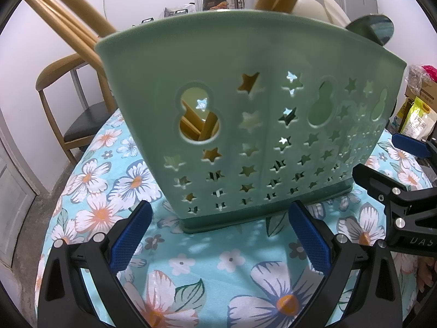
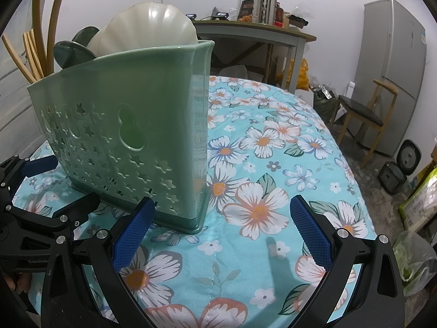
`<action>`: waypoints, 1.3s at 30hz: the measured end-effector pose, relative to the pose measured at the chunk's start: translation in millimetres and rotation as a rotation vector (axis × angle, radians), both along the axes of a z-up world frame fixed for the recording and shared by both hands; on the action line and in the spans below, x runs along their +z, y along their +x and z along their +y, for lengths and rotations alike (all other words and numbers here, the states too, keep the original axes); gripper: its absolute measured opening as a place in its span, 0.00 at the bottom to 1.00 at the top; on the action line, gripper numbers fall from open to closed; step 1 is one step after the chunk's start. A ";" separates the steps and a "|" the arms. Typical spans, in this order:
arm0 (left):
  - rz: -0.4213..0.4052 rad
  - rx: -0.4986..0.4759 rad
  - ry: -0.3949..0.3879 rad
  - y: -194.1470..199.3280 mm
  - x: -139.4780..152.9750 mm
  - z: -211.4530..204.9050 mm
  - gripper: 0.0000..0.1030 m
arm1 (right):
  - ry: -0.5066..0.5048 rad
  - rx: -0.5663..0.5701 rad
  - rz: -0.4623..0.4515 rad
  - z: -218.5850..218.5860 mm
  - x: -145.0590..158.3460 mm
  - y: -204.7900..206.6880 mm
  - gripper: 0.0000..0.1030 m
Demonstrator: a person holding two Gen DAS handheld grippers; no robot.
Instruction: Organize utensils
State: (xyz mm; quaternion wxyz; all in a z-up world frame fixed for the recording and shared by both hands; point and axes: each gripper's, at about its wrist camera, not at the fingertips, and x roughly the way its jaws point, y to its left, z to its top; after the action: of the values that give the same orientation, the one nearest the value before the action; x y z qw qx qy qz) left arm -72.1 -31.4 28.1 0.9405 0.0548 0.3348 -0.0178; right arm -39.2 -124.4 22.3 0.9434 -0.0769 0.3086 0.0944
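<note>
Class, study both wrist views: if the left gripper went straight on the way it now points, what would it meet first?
The left gripper, jaws open and empty, would probably first meet the star-perforated front wall of the green utensil holder standing on the floral tablecloth.

The smooth green plastic holder stands on floral cloth, holding wooden chopsticks and glossy spoons.

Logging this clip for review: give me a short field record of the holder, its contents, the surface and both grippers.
holder: green utensil holder, upright, star cut-outs
contents: wooden chopsticks, white ladles, dark green spoon
surface: floral tablecloth
left gripper: open, empty, facing the holder
right gripper: open, empty, at the holder's end
</note>
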 end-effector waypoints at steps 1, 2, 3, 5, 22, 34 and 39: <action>0.001 0.000 0.002 0.6 -0.5 -0.5 0.95 | 0.000 -0.002 0.001 -0.2 -0.1 0.4 0.93; 0.001 0.001 0.006 0.5 -0.6 -1.0 0.95 | 0.000 -0.003 -0.001 0.2 0.2 0.0 0.93; -0.002 0.002 0.009 0.0 -0.4 -0.9 0.95 | 0.001 -0.002 -0.003 -0.6 0.2 0.2 0.93; -0.002 0.002 0.008 0.3 -0.8 -1.1 0.95 | 0.001 0.000 -0.005 -0.8 0.2 0.4 0.93; 0.004 0.002 0.006 2.6 -1.5 -2.3 0.95 | -0.006 0.002 -0.006 0.1 0.3 -0.9 0.93; 0.003 0.003 0.008 2.8 -1.3 -1.8 0.95 | -0.004 0.003 -0.008 -0.2 0.4 -0.9 0.93; 0.002 0.003 0.009 2.4 -1.2 -1.9 0.95 | -0.004 0.003 -0.007 -0.1 0.4 -1.0 0.93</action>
State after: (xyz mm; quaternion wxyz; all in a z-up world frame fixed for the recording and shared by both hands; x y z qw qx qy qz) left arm -69.7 -33.3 26.9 0.9400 0.0583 0.3357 -0.0150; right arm -40.1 -124.5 22.7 0.9441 -0.0797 0.3054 0.0949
